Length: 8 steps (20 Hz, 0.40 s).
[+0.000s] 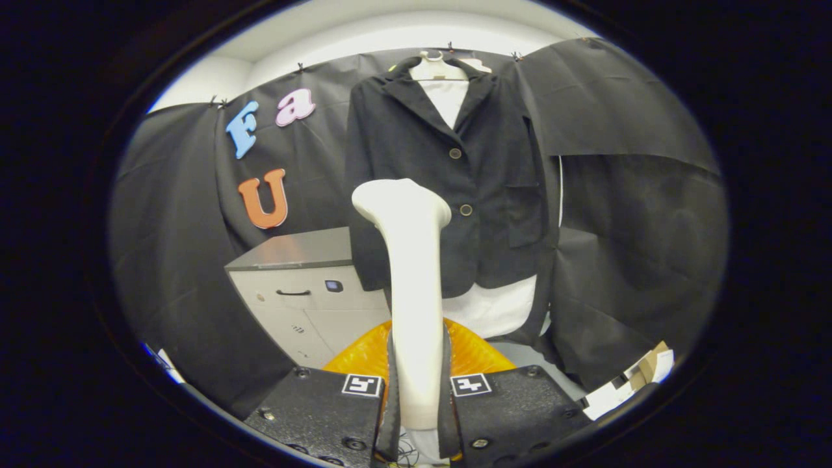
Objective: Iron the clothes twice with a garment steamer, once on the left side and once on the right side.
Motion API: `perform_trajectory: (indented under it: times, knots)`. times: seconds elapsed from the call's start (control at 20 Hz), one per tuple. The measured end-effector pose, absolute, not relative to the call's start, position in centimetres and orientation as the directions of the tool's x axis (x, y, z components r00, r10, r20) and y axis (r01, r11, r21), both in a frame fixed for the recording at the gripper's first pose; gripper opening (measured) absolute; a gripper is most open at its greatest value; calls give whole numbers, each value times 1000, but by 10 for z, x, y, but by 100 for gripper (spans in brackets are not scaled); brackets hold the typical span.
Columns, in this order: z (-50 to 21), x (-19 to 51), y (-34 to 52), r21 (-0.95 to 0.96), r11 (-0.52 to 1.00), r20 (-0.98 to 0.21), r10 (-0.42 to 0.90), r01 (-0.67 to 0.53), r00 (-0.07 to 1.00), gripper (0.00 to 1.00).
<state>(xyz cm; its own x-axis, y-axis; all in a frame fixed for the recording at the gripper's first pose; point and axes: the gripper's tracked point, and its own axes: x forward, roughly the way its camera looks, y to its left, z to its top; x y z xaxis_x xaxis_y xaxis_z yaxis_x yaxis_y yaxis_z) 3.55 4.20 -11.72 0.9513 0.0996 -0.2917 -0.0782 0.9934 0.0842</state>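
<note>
A white garment steamer [411,273] stands upright between my two fingers, and my gripper [416,390] is shut on its handle. Its wide head rises in front of the lower left half of a black jacket [442,169]. The jacket hangs on a hanger over a white shirt [500,309], beyond the fingers, buttoned with two buttons. How far the steamer head is from the cloth I cannot tell.
A pale drawer cabinet [305,292] with a dark top stands left of the jacket. An orange ribbed object [471,354] lies just ahead of the fingers, behind the steamer handle. Cardboard and paper scraps [634,380] lie low at the right.
</note>
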Motion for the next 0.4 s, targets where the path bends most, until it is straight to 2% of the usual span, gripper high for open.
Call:
perform_trajectory:
  times: [0.4]
  knots:
    - [-125,8,70,83,990,-299,138,-118,944,26]
